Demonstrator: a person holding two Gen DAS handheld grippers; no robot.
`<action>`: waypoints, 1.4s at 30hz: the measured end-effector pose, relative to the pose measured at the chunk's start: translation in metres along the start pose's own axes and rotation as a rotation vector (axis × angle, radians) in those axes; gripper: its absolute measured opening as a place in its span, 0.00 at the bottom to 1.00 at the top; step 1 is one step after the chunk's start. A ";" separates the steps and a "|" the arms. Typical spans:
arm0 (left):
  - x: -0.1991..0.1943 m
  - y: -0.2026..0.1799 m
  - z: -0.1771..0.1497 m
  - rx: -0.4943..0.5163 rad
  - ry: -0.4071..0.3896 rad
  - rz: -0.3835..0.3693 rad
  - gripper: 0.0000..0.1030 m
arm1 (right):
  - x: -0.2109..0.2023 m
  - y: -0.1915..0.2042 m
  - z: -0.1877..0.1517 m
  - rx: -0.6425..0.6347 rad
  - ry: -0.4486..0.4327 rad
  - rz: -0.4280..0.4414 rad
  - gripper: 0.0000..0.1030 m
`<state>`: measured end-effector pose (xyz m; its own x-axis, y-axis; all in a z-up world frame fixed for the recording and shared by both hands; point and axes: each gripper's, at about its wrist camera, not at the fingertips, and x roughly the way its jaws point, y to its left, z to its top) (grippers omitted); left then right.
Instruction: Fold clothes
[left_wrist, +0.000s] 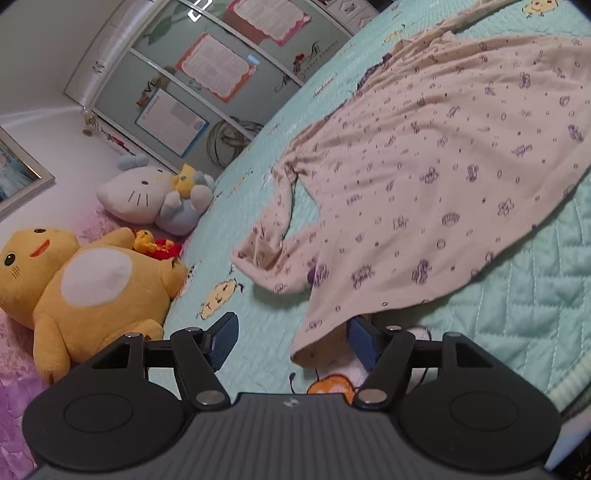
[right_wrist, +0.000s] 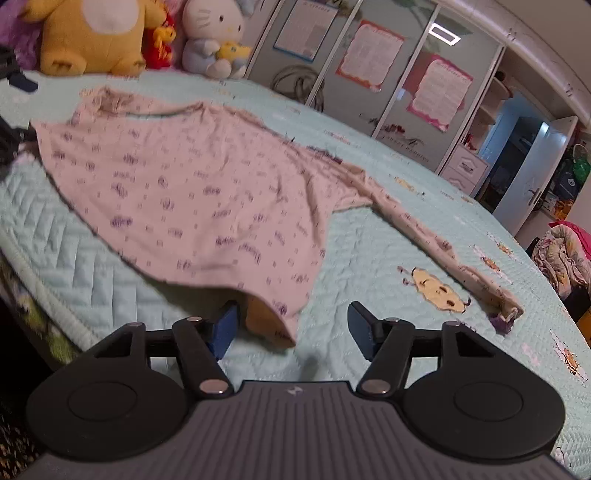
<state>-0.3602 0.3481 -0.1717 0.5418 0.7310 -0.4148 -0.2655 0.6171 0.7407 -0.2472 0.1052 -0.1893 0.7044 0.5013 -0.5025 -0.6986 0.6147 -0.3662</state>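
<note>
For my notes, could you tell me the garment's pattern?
Pale pink garment with small purple prints; clearest in the left wrist view.

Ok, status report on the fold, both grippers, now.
Left gripper open, hem corner between jaws, not pinched. Right gripper open at opposite hem corner. Pink printed pajama top spread flat on bed quilt. Nothing in the way.

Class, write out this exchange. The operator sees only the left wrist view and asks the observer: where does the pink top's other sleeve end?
Observer: The other sleeve lies stretched out across the quilt, with its cuff beside a yellow cartoon patch.
Operator: Is the right gripper holding anything?
Observer: No. The right gripper has open jaws, and a hem corner of the top lies between them, ungripped.
Operator: Anything beyond the bed?
Observer: A heap of clothes sits off the bed's edge.
</note>
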 end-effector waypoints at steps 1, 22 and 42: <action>-0.001 0.000 0.001 0.002 0.000 -0.002 0.67 | -0.002 -0.001 0.002 0.006 -0.010 -0.003 0.62; 0.009 0.012 -0.001 -0.018 0.013 0.007 0.68 | 0.013 -0.013 0.018 0.090 0.001 0.031 0.25; -0.056 0.083 0.032 -0.289 -0.161 -0.054 0.04 | -0.020 -0.059 0.046 0.259 -0.118 -0.002 0.00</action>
<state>-0.3875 0.3488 -0.0704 0.6744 0.6535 -0.3438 -0.4351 0.7279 0.5300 -0.2145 0.0867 -0.1221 0.7258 0.5584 -0.4018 -0.6530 0.7430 -0.1470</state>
